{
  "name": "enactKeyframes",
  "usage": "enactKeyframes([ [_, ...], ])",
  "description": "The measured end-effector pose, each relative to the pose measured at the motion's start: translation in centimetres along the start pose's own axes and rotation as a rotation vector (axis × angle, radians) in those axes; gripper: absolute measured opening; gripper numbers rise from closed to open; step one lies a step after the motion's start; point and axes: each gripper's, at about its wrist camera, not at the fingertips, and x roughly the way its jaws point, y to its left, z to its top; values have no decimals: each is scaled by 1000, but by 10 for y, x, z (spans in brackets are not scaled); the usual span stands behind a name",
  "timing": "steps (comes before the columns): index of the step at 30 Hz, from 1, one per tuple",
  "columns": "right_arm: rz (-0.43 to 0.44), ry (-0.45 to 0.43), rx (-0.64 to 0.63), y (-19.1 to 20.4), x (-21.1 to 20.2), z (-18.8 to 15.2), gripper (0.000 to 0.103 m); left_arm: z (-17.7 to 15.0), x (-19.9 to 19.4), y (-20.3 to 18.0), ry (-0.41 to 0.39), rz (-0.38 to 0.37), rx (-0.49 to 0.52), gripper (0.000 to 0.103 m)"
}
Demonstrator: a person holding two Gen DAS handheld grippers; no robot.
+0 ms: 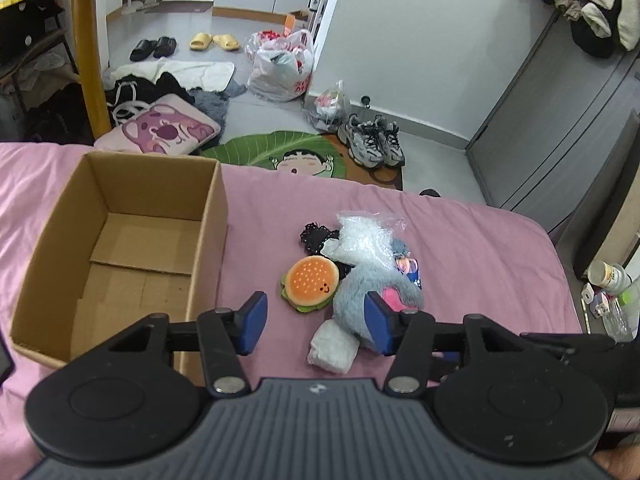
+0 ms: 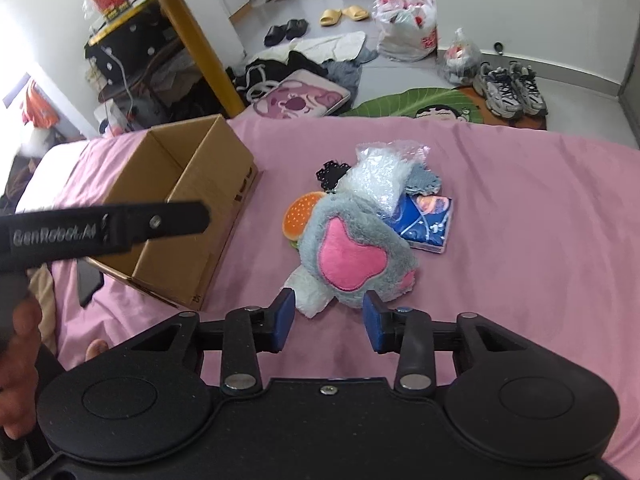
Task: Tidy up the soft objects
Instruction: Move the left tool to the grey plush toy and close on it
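An open cardboard box [image 1: 120, 248] [image 2: 188, 200] stands on the pink bed sheet [image 1: 480, 248], nothing inside it. To its right lies a pile of soft things: a grey plush with a pink patch [image 2: 352, 252] [image 1: 368, 280], a burger plush [image 1: 310, 280] [image 2: 298, 214], a clear bag of white stuffing [image 1: 362, 238] [image 2: 380, 180], a black crocheted piece [image 1: 314, 236], a blue packet [image 2: 426, 222]. My left gripper [image 1: 316, 322] is open just in front of the pile, its right fingertip against the grey plush. My right gripper [image 2: 330, 320] is open, close to the plush's near edge.
Beyond the bed's far edge the floor holds a pink cushion [image 1: 160, 128], a green leaf mat [image 1: 280, 148], sneakers [image 1: 372, 140], plastic bags [image 1: 280, 64] and slippers. A yellow table leg [image 1: 90, 60] stands at left. A grey cabinet [image 1: 560, 112] is at right. A phone [image 2: 88, 280] lies by the box.
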Motion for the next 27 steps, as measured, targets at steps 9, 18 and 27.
enactKeyframes([
  [9, -17, 79, -39, -2, 37, 7, 38, 16, 28, 3, 34, -17, -53, 52],
  [18, -82, 109, -92, -5, 60, 8, 39, 15, 50, 13, 45, -77, -111, 52],
  [27, -46, 7, 5, -31, 50, 23, 30, 12, 65, 11, 78, -121, -111, 52],
])
